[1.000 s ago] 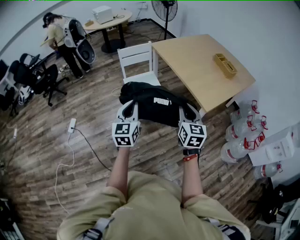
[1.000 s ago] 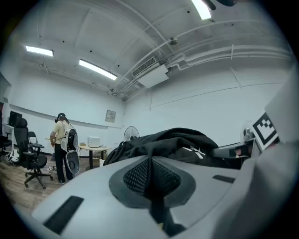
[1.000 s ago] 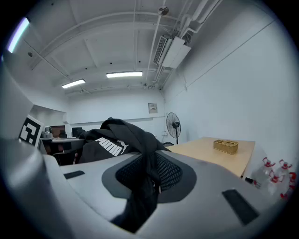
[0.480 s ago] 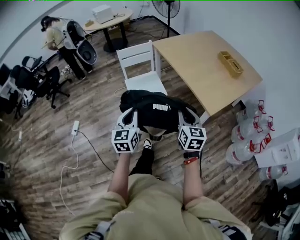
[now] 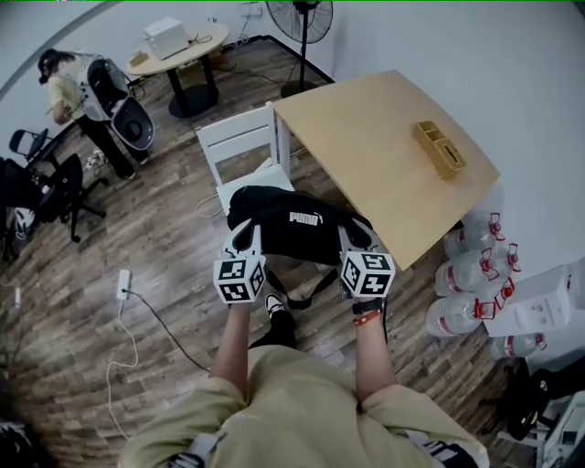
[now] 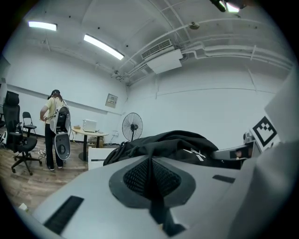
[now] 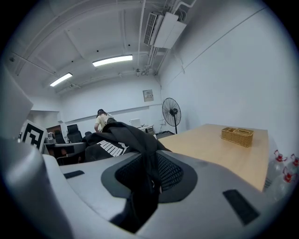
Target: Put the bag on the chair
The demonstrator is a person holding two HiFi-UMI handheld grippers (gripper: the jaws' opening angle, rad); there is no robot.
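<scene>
Your left gripper is clamped tight on a thin fold of the black bag, and your right gripper is pinching a thicker bunch of the same fabric. The bag hangs between the two, just ahead of the jaws. The white chair sits right beyond it, with the wooden table out past your right gripper.

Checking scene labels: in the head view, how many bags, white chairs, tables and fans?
bag: 1
white chair: 1
tables: 2 (wooden table, round table)
fan: 1
Total: 5
</scene>
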